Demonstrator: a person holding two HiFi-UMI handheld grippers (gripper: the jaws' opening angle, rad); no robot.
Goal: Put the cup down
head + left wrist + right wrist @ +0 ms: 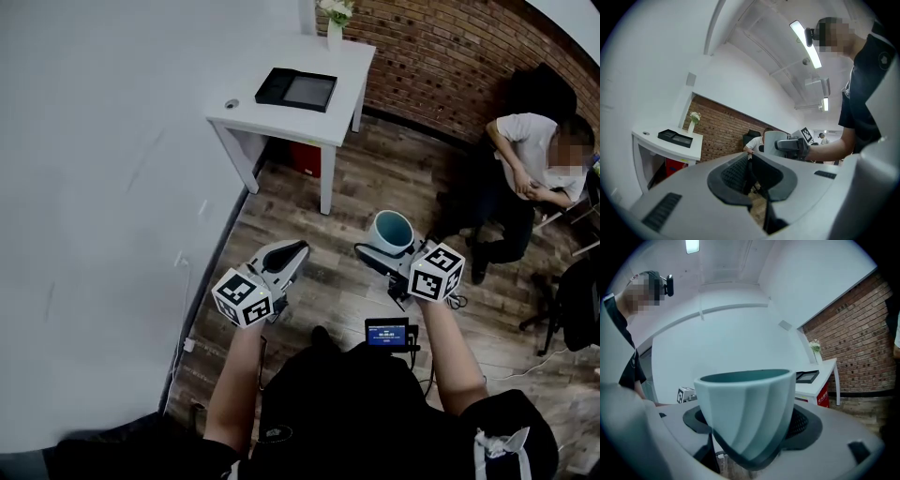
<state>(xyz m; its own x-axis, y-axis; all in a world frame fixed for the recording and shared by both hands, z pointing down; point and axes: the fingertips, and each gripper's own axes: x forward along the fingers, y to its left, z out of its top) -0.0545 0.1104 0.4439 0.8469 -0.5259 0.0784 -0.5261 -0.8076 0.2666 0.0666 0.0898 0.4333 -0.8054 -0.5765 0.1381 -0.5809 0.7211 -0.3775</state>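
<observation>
A pale blue-green ribbed cup [391,231] is held upright above the wooden floor, with my right gripper [380,251] shut on its lower half. In the right gripper view the cup [747,408] fills the space between the dark pads, its teal inside just visible at the rim. My left gripper [294,252] hangs beside it to the left, shut with nothing in it; its pads meet in the left gripper view [750,165]. From there the cup [773,140] shows off to the right.
A white table [281,120] stands ahead by the white wall, carrying a black tray [296,89], a small round object [231,104] and a vase of flowers [335,26]. A person [530,159] sits by the brick wall at the right. A red box [304,157] is under the table.
</observation>
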